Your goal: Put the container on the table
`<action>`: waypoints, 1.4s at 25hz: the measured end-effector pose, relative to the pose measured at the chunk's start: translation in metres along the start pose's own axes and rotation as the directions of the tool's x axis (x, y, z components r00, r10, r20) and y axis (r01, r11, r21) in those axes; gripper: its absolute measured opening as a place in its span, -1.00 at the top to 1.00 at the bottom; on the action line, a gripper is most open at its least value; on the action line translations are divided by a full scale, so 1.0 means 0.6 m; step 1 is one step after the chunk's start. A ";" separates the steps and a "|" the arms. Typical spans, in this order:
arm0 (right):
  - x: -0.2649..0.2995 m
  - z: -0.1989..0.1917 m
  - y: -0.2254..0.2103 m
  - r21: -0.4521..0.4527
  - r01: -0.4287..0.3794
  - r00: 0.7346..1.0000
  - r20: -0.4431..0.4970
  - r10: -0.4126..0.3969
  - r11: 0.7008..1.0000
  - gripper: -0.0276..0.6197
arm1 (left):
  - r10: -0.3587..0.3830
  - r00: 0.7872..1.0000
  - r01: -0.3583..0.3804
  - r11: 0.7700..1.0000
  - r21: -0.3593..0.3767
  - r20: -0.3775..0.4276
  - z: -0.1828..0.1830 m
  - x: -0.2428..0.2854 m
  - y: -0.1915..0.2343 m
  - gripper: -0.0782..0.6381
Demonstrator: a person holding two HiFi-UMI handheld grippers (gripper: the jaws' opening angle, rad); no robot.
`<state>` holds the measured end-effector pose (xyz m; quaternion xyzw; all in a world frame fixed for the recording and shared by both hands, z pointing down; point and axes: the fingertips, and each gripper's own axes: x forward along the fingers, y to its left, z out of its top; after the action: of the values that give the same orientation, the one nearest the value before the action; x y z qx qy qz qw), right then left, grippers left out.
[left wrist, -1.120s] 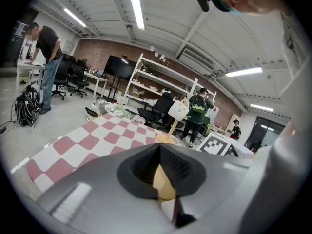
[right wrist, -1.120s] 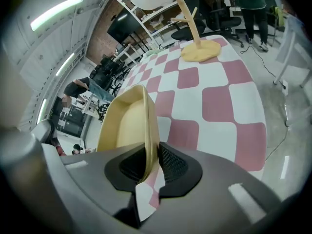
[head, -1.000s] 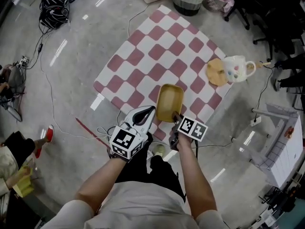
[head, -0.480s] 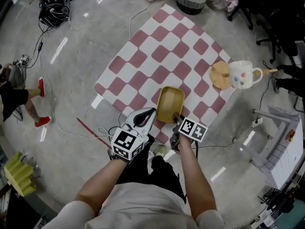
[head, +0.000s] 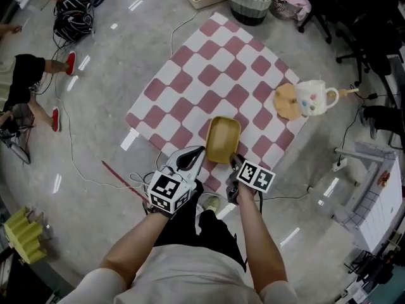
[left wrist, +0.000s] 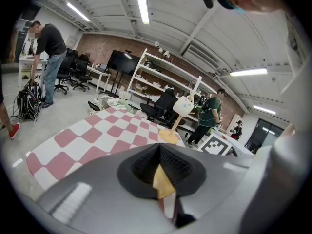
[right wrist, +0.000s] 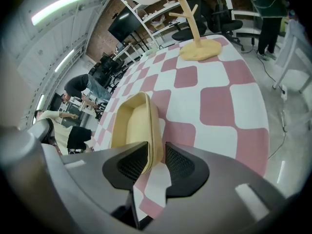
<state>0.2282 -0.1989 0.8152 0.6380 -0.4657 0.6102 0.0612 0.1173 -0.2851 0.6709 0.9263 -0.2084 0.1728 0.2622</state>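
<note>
Right gripper (right wrist: pixel 155 161) is clamped on the near rim of the container (head: pixel 223 139), one jaw inside the wall and one outside. The container, a shallow yellow tray, is empty and hangs over the near edge of the checked table (head: pixel 190 75); contact with the cloth cannot be confirmed. It looks light, rigid and smooth, so a rim grip should suffice if kept level. Left gripper (head: pixel 196 152) is beside it, jaws together on nothing. Beyond, a basket (head: pixel 250 2) holds cloths.

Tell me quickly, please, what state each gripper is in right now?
Left gripper: closed, holding nothing.
Right gripper: closed on the rim of the yellow container.
</note>
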 end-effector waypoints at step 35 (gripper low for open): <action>-0.495 0.047 0.268 -0.510 -0.216 0.852 0.318 0.416 0.832 0.88 | -0.028 0.978 0.013 0.997 0.074 0.204 0.193 -0.215 -0.305 0.77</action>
<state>0.1939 -0.1524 0.4813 0.6320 -0.6989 0.3347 0.0045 0.1189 -0.1696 0.4468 0.9501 -0.2183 0.0810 0.2075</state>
